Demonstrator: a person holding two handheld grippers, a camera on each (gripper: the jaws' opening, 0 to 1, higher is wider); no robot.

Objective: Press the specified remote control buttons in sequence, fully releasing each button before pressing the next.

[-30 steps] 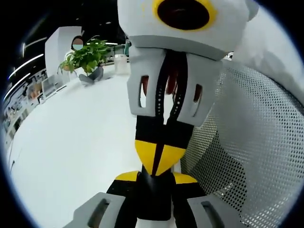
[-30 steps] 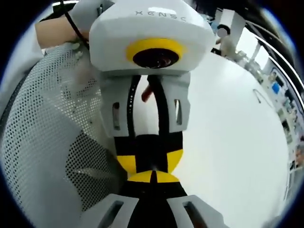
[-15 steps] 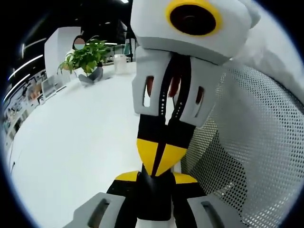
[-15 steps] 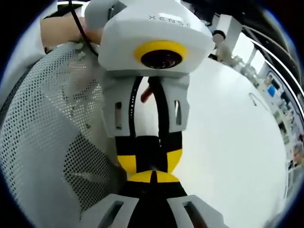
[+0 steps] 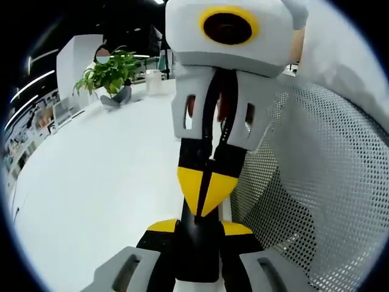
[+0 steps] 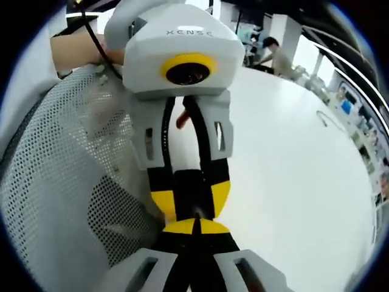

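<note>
Left gripper [image 5: 199, 226] and right gripper [image 6: 194, 226] point nose to nose over the white table [image 5: 91, 182]. Tips meet or nearly so; can't tell which.

Jaws: both pairs clenched. Each shows its yellow pads pressed together with only a thin dark seam between, and nothing is pinched in either.

Remote control: I cannot tell where it lies from here.

Step in hand, as I judge it: a tip-to-tip pose before any pressing, with no button addressed yet. To do it well:
- part the two grippers and bring the remote in front of one of them
- keep the jaws clamped, so the paired pads act as one blunt point
- come straight down on one button, then lift fully clear before the next
- keep the idle gripper out to the side so it hides nothing

Materials:
- gripper bodies: white moulded plastic, matte, slotted sides, rounded corners
- jaw ends: black with yellow wedge-shaped pads
- table top: smooth, pale, slightly glossy
- white perforated mesh [image 5: 316, 201] beside the grippers: pliant-looking, evenly dotted with holes
- leafy potted plant [image 5: 109, 73] at the table's far edge
- a hand [image 6: 76, 45] grips the left gripper's rear, where a thin black cable [image 6: 97, 38] runs
</note>
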